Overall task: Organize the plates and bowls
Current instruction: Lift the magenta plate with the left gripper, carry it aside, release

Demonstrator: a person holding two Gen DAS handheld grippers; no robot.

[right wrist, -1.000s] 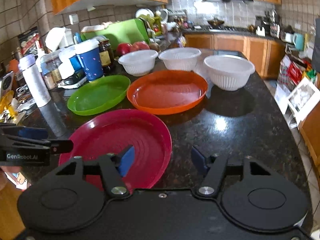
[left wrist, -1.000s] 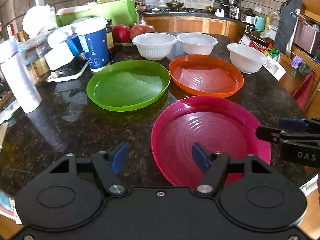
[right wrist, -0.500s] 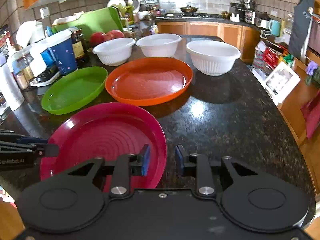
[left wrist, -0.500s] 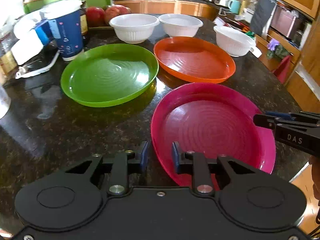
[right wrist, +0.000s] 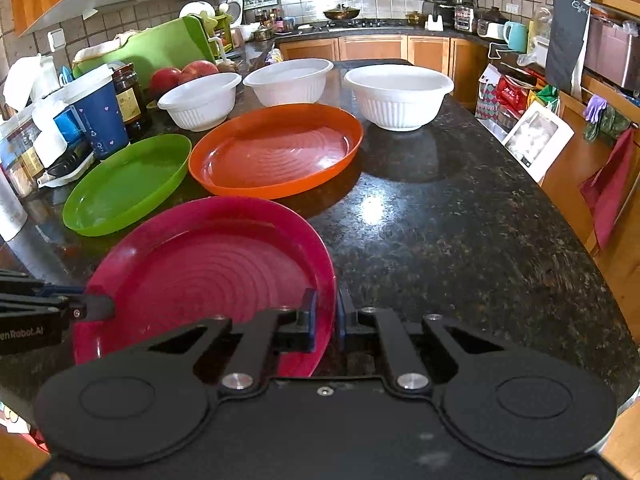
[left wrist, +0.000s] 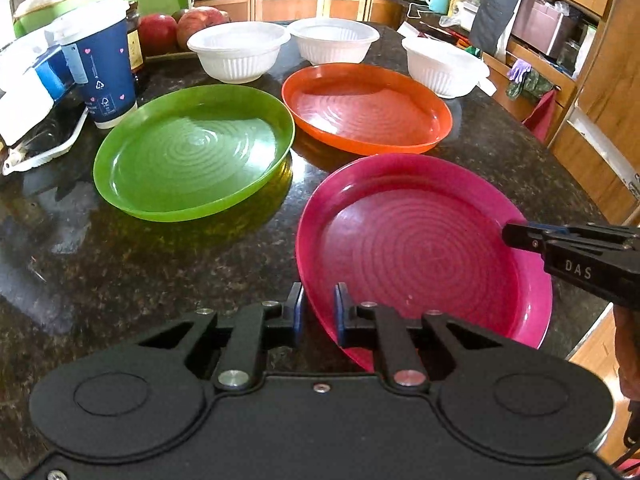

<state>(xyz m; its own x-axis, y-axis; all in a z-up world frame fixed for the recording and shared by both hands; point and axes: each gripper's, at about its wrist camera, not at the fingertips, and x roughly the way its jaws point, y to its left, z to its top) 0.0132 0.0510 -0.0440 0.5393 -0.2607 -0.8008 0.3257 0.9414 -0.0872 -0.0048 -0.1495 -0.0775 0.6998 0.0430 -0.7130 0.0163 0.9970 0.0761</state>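
Magenta plate (left wrist: 420, 248), concentric-ringed; speckled black countertop (right wrist: 460, 240)

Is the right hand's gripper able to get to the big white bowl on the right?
Probably not right now. The right gripper has its jaws closed on the rim of the pink plate, so it is busy. The counter between it and the white bowl looks bare, though.

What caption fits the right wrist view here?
Both grippers, right gripper and left gripper, grip opposite rims of the pink plate; orange plate and green plate wait behind.
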